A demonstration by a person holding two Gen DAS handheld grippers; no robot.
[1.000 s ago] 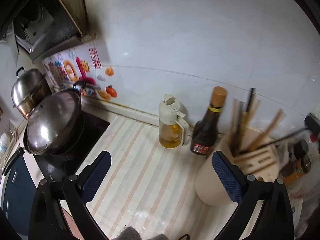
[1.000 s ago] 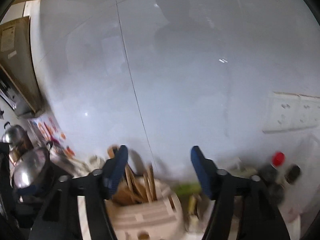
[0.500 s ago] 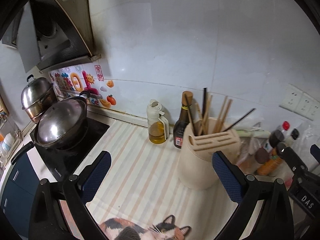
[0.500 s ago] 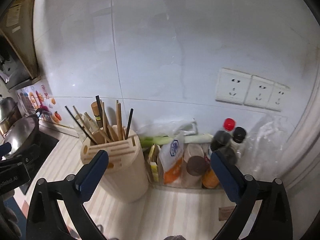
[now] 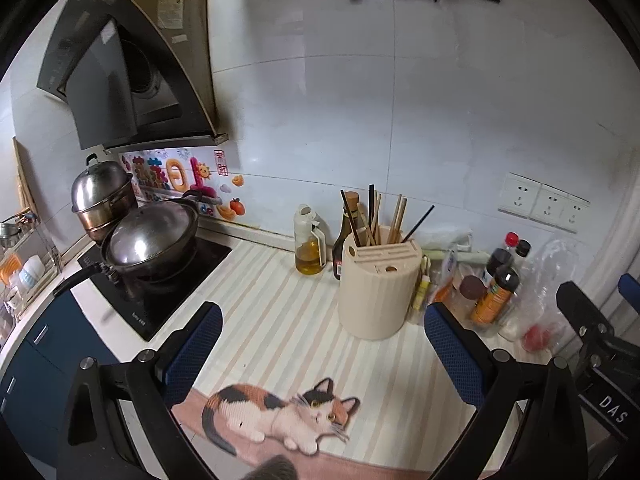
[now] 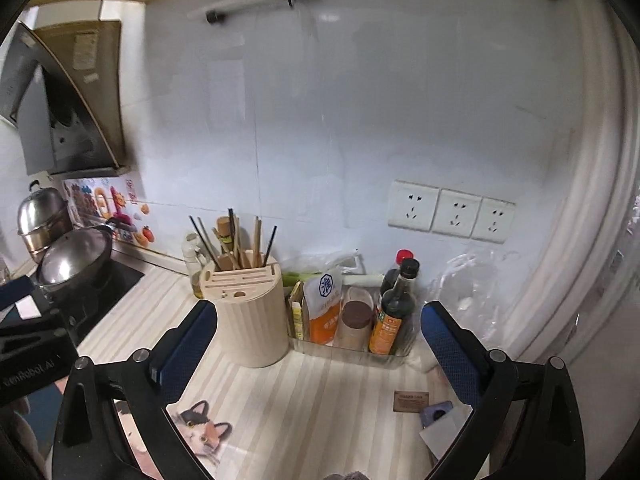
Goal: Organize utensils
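A cream ribbed utensil holder (image 5: pixel 376 292) stands on the striped counter, with several wooden and black chopsticks (image 5: pixel 374 218) upright in its back part. It also shows in the right wrist view (image 6: pixel 250 312), with the chopsticks (image 6: pixel 236 242). My left gripper (image 5: pixel 324 344) is open and empty, held back from the holder above the counter. My right gripper (image 6: pixel 318 340) is open and empty, just in front and right of the holder.
An oil jug (image 5: pixel 308 246) and a dark bottle (image 5: pixel 344 240) stand behind the holder. A clear tray (image 6: pixel 352 350) of sauce bottles and packets sits to its right. A wok (image 5: pixel 150 240) and a steel pot (image 5: pixel 102 192) are on the stove at left. A cat-print mat (image 5: pixel 280 412) lies near the front.
Both grippers have pulled back and away from the holder, so more of the counter and wall shows. The right gripper's jaws have widened. Nothing was picked up.
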